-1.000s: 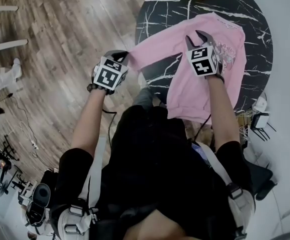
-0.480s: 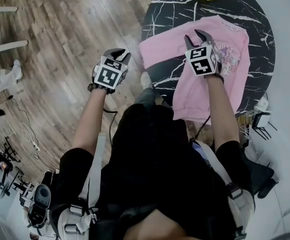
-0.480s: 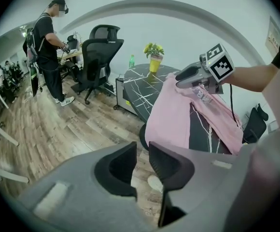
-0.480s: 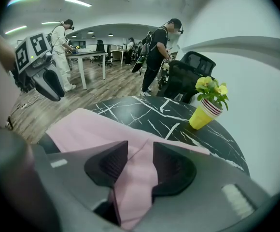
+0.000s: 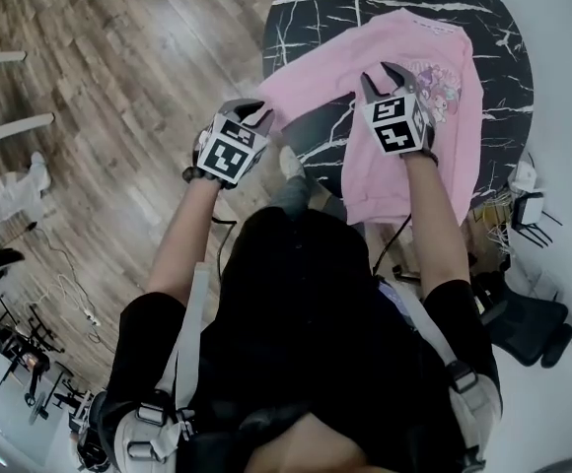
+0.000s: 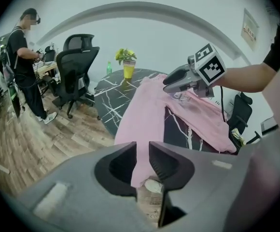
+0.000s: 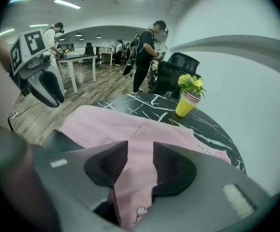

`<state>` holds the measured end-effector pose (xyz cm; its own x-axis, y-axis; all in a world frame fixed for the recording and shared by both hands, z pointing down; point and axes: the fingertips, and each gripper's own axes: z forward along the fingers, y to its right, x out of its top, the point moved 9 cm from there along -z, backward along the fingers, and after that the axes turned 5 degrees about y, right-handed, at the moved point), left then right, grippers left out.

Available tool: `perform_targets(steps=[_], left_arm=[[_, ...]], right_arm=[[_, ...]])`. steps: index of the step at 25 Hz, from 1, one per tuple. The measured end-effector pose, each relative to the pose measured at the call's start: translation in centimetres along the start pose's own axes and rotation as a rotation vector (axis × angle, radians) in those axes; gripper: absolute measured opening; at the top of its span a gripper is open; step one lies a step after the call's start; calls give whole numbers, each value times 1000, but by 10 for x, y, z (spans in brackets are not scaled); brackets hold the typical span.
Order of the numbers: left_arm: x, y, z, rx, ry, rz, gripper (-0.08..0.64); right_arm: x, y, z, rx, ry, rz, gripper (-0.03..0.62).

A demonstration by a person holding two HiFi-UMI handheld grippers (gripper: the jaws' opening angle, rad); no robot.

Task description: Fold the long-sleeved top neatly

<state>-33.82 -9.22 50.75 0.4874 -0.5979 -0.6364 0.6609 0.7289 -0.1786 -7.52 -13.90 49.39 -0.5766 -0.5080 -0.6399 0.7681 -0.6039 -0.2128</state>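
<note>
A wooden floor (image 5: 118,67) spreads around a round black table (image 5: 311,13) veined in white. The pink long-sleeved top (image 5: 394,47) lies face up on that table, with its neck at the far side. Its hem hangs over the near edge toward the person. 1 sleeve (image 5: 301,77) stretches across the marble to the table's left edge, and its end droops over the rim toward the floor. A small cartoon print (image 5: 432,79) shows on the chest.

A black office chair (image 6: 77,66) stands on the floor beyond the table.

The 2 grippers are held out in front of the person, well apart from each other. The right gripper (image 5: 383,75) is over the body of the top, just beside the print. Its jaws stand moderately apart, with pink cloth filling the gap beneath them and neither pad seen pressing on it. I cannot tell whether its tips touch the cloth. The left gripper (image 5: 253,113) is off the table's left edge, near the sleeve end. Its jaws have just been opening and now leave a narrow slit. The hanging sleeve shows through the slit beyond them, and nothing is clamped.

A yellow pot (image 7: 184,105) with a small plant sits on the table's far side, near the neck of the top.
</note>
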Motion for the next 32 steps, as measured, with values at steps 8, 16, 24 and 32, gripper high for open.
perform_targets(steps=[8,16,24,32], left_arm=[[21,70,14,-108,20,96,86],[49,148,49,-199,-5,202,86],[60,242,88,-200,-36,183,86],[43,330,114,-175,-83,147,93]], right_arm=[[-53,2,-52,-74,-12,84,167],[-127,39,-115,-174,-27,174,167],[-214,74,-159,-118,-61,181,167],[-261,70,-188,73,-28,102,167]])
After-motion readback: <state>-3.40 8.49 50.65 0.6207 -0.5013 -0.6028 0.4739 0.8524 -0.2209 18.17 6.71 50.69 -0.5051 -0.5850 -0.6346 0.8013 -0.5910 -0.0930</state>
